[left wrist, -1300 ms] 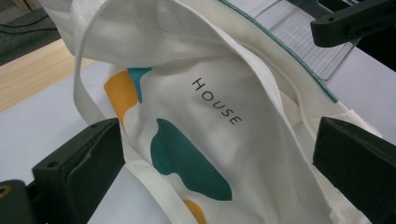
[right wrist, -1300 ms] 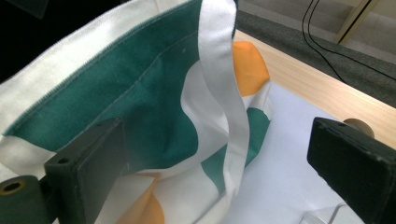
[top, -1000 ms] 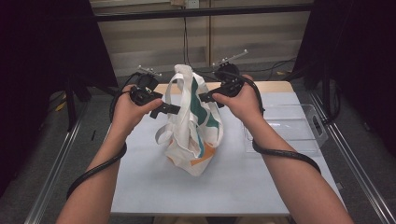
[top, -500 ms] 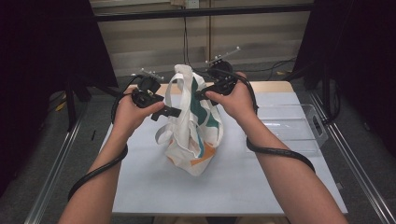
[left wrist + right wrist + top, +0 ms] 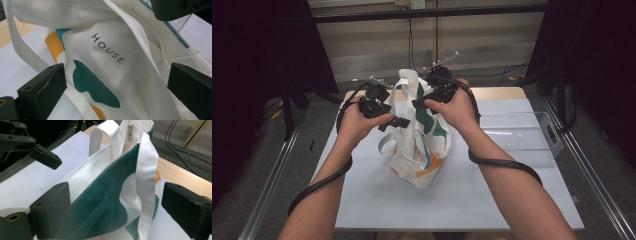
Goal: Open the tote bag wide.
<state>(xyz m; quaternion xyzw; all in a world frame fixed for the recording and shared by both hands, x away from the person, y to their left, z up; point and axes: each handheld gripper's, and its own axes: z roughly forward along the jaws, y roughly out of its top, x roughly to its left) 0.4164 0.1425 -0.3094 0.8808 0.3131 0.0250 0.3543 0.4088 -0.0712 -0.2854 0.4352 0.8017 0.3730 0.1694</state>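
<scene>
A white canvas tote bag (image 5: 417, 145) with teal and orange patches stands near the centre of the white table (image 5: 362, 200), its handles raised toward 12 o'clock. The left gripper (image 5: 401, 122) sits at the bag's 9 o'clock side, jaws spread wide; in the left gripper view they frame the panel printed "HOUSE" (image 5: 107, 48) without pinching it. The right gripper (image 5: 418, 103) is at the bag's upper edge, toward 1 o'clock, jaws likewise wide either side of the teal panel and a white handle strap (image 5: 146, 182). A clear plastic tray (image 5: 532, 132) lies at 3 o'clock.
</scene>
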